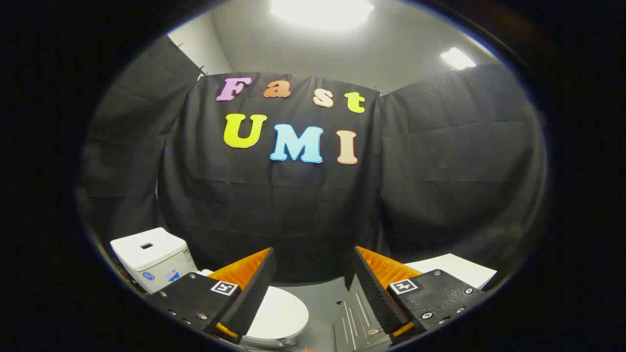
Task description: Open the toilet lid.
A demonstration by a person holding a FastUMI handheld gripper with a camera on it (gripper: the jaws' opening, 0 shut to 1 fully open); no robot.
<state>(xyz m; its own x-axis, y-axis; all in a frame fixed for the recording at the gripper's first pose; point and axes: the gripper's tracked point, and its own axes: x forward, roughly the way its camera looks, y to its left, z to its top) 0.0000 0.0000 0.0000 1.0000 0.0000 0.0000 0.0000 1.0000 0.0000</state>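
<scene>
The gripper (310,288) hangs level with fingers spread wide, above the closed toilet lid (281,315) beside the left finger

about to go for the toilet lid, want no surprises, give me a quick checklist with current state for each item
1. Fingers apart with nothing between them: ok.
2. Toilet lid down and closed, ready to lift: ok.
3. Fingers lined up on the lid: not ok; it lies low, beside and partly behind the left finger, not in the gap.
4. Front edge of the lid to hook under: cannot tell, hidden low in the view.
5. Tank behind the lid, room to swing it up: cannot tell.
</scene>
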